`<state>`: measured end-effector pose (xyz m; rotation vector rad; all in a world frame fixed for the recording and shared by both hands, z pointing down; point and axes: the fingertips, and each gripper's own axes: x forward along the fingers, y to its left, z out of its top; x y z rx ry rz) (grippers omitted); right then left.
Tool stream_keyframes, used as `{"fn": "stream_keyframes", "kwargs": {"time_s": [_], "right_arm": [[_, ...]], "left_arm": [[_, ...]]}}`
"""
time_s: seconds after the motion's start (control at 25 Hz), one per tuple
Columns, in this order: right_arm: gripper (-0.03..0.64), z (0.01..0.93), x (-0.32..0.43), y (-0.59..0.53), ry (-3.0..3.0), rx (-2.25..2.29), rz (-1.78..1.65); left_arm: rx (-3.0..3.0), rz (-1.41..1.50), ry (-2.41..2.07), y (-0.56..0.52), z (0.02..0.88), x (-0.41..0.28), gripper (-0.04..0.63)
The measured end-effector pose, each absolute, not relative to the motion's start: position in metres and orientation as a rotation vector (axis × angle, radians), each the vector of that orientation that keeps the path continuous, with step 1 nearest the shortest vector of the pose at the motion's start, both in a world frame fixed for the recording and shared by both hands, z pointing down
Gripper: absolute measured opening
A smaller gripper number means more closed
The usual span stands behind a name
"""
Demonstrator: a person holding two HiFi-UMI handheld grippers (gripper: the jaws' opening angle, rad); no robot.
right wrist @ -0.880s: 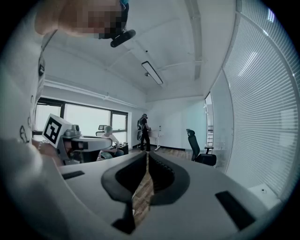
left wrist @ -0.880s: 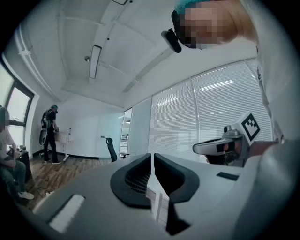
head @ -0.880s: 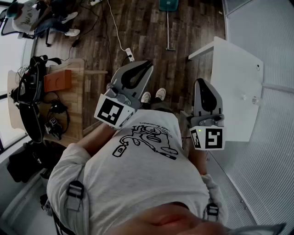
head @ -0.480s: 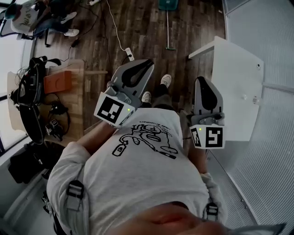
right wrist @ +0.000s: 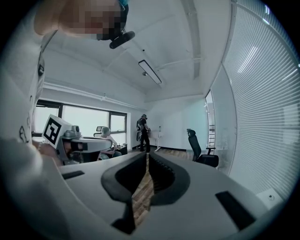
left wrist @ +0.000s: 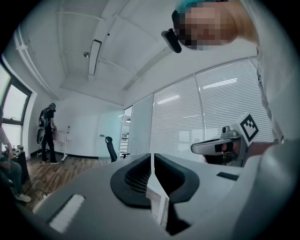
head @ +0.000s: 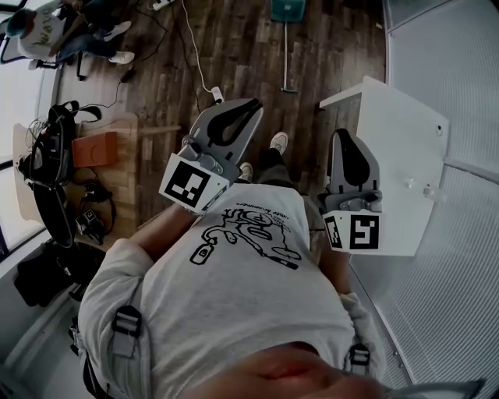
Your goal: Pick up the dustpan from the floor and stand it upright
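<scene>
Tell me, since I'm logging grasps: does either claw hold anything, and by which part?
Nothing is held: left claw and right claw are both shut, empty.

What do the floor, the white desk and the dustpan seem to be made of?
Floor: dark wood or wood-look laminate, matte; plank seams and grain show. Desk: smooth white board, likely laminate; flat, even surface. Dustpan: teal pan looks plastic, thin handle perhaps metal; too small to be sure.
</scene>
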<state>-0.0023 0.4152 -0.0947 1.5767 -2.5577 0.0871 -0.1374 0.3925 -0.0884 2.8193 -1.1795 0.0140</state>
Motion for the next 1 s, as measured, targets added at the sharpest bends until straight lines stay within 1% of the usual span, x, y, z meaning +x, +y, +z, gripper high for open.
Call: {"fn": "stream_keyframes", "kwargs": {"time_s": [0.68, 1.0], "right_arm": [[0.015, -0.094, 0.098, 0.298, -2.584, 1.531, 0.099], [0.015, -0.084, 0.115, 0.262, -2.596, 1.49, 0.125]], "left_arm": [[2.799, 0.054, -1.211, 0.275, -0.09, -0.037, 0.02], [2.765, 0.072, -1.235, 0.24, -0.078, -0.019, 0.018]]}}
